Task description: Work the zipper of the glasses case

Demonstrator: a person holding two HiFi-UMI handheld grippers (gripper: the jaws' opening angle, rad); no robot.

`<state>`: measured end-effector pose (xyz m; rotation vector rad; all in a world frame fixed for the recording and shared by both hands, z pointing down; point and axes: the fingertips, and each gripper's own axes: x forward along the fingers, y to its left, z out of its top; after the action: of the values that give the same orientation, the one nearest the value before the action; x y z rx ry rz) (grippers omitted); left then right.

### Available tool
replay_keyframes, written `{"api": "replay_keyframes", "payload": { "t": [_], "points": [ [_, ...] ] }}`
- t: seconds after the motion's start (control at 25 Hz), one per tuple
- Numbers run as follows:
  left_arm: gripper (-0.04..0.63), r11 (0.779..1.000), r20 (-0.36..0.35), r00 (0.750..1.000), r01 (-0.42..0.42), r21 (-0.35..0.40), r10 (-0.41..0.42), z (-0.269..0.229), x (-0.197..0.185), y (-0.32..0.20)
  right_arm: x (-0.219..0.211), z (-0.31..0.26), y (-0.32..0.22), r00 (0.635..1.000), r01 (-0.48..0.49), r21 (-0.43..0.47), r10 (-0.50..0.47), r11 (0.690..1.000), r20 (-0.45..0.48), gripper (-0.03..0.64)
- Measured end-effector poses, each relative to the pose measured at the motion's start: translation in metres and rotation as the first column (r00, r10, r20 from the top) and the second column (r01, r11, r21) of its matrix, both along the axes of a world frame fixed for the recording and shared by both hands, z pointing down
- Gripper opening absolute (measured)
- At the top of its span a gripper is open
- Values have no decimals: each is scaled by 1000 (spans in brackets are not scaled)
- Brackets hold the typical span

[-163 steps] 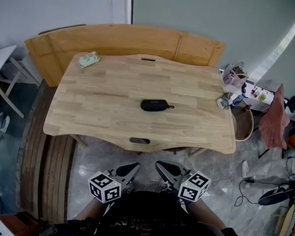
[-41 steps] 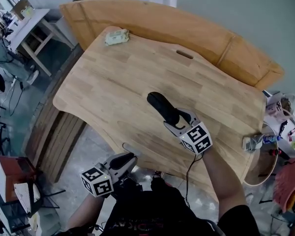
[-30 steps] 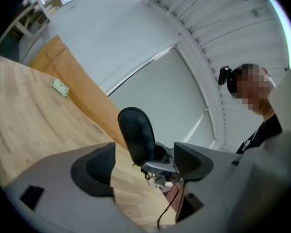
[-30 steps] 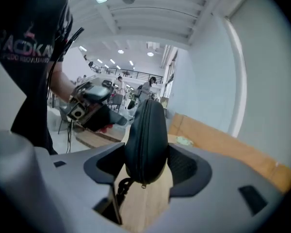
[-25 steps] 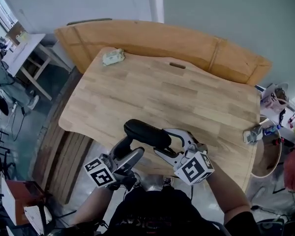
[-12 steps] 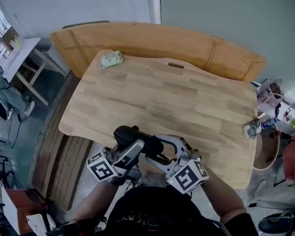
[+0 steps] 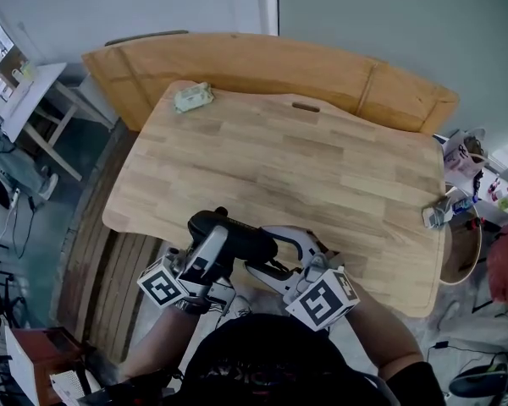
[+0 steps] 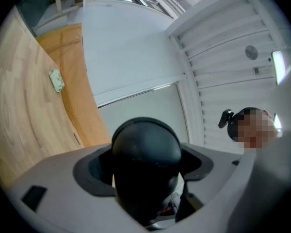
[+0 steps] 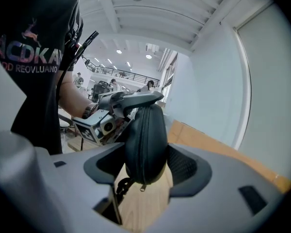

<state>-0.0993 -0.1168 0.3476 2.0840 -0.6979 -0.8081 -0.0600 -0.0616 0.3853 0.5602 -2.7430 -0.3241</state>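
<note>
**A:** Where's the glasses case (image 7: 241,233)?

**B:** Off the counter (image 7: 305,159), in the air by its near edge, btwn my two hand-held grippers. The right hand-held gripper (image 7: 267,252) is clamped on one end. The left hand-held gripper (image 7: 213,239) has the other end btwn its jaws. They've just been closing, and the pads are now against its sides.

**A:** What's it like?

**B:** Black, smooth, matte, a rounded oval shell. The zipper (image 9: 144,130) runs as a thin seam round the edge. A small pull (image 9: 141,189) and a dark strap loop (image 9: 121,186) hang at the right-hand end.

**A:** Anything in the way?

**B:** From above, the left finger (image 7: 205,256) lies across the case & hides that end.

**A:** Other stuff?

**B:** The counter is pale wood strips w/ rounded corners. There's a greenish packet (image 7: 192,97) at the far left corner, well apart. A curved orange-wood bench (image 7: 262,62) sits behind, plus small clutter (image 7: 436,216) at the right edge.
</note>
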Motion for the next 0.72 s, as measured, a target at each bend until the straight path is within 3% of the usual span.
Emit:
{"api": "replay_keyframes", "payload": {
  "t": [0.12, 0.2, 0.36, 0.52, 0.56, 0.64, 0.72],
  "points": [
    [373, 1000, -17, 1000, -4, 23, 4, -6, -9, -1, -4, -2, -1, 1000, 0, 6, 0, 1000, 6, 290],
    [365, 1000, -52, 999, 0, -11, -1, -4, -13, -2, -7, -5, 0, 1000, -1, 6, 1, 1000, 15, 290],
    [359, 997, -201, 980, -5, -72, -10, -3, -27, -5, -16, -14, 3, 998, 0, 10, -1, 1000, 59, 291],
    [356, 996, -363, 930, 19, -85, -49, -8, -55, -8, -12, -28, 15, 989, 35, -47, -28, 998, 143, 291],
    [354, 996, -380, 923, 26, -80, -55, -10, -62, -8, -8, -38, 17, 972, 48, -92, -25, 995, 232, 291],
    [354, 998, -409, 911, 34, -62, -56, -16, -74, -8, 2, -56, 18, 894, 97, -212, 8, 972, 447, 290],
    [353, 999, -466, 884, 26, -41, -42, -25, -83, -7, 14, -56, 15, 813, 189, -362, 61, 913, 579, 288]
  ]
}}
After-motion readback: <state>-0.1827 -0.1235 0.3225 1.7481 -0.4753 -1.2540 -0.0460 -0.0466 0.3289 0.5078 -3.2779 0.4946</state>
